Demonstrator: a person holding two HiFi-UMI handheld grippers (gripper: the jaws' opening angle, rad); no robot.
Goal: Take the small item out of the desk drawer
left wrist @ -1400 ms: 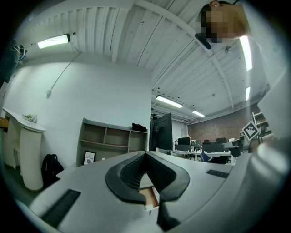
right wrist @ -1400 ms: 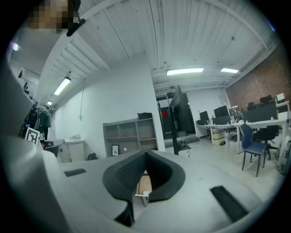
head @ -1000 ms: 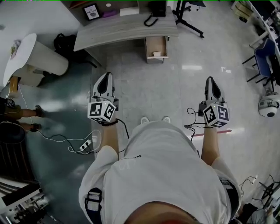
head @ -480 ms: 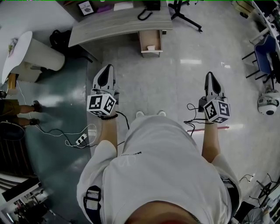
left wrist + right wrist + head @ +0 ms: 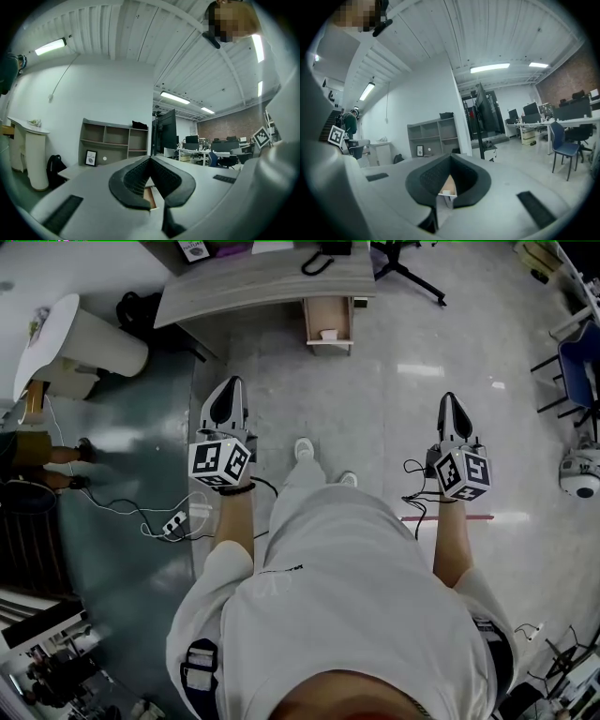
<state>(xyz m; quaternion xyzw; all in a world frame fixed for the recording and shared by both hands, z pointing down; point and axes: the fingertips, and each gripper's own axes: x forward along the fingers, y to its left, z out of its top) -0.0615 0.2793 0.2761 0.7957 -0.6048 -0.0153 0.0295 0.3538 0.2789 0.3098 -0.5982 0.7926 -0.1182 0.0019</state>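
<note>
So the 2 grippers are both pinched together, nothing in them: left gripper (image 5: 228, 390) and right gripper (image 5: 452, 405) are held over the floor. The small white item (image 5: 328, 335) sits at the front edge of the open drawer (image 5: 329, 311) of the desk (image 5: 262, 287), well apart from both.

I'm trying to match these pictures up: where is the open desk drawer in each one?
Head view: the open drawer sits top centre, below the desk edge.
Left gripper view: drawer low centre, peeking through the gap between the jaws.
Right gripper view: drawer low centre, same gap.
Shared landmark: the framed picture, left of the drawer throughout.
</note>
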